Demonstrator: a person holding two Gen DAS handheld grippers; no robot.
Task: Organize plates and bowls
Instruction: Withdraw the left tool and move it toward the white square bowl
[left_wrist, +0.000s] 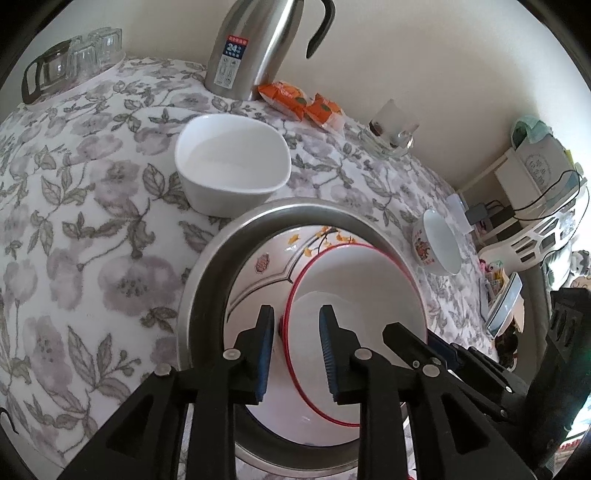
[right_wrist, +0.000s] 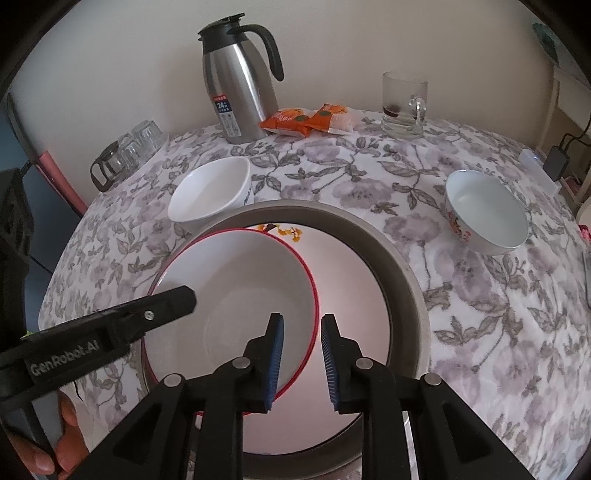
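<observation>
A steel round pan (left_wrist: 207, 266) holds a flower-patterned plate (left_wrist: 258, 280), and over that plate is a white red-rimmed plate (left_wrist: 354, 280). My left gripper (left_wrist: 297, 310) straddles this plate's left rim, its blue pads standing clear of it, so it is open. The right gripper (right_wrist: 302, 317) straddles the red-rimmed plate's (right_wrist: 236, 280) right rim the same way, also open. A white squarish bowl (right_wrist: 210, 195) stands behind the pan. A small flower-printed bowl (right_wrist: 487, 221) sits to the right. The left gripper's finger (right_wrist: 173, 302) shows over the plate's left side.
At the back of the flowered tablecloth (right_wrist: 480, 314) stand a steel thermos jug (right_wrist: 236, 88), orange snack packets (right_wrist: 306, 120) and a glass mug (right_wrist: 402, 107). A glass pot with tumblers (right_wrist: 125, 155) is at the back left. Cluttered shelves (left_wrist: 535, 206) lie beyond the table's right edge.
</observation>
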